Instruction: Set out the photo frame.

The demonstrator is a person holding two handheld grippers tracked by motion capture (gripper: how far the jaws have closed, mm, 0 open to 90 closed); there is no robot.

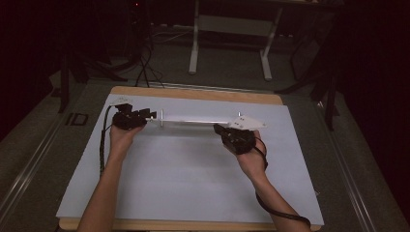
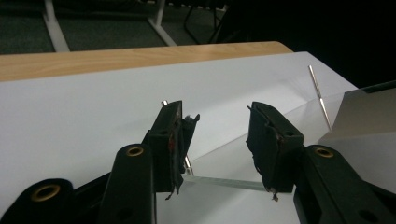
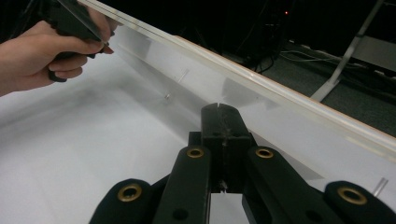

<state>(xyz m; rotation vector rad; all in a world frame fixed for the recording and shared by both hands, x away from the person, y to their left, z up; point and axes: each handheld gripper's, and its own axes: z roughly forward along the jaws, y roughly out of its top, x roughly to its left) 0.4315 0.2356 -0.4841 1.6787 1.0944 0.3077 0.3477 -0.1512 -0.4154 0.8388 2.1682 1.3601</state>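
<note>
Between the parted left jaws lies a clear panel [image 2: 224,183]; right jaws pinch its far edge

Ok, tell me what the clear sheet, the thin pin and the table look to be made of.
Clear sheet: glass or hard plastic, glossy; the table shows through it and its edge looks greenish.
Thin pin: likely metal, bright silver shine.
Table: wood-look rim, light brown, under a matte white cover, maybe paper or plastic.

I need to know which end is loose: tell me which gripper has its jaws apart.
The left gripper: its jaws stand apart around the clear sheet; the right gripper is shut on it.
</note>
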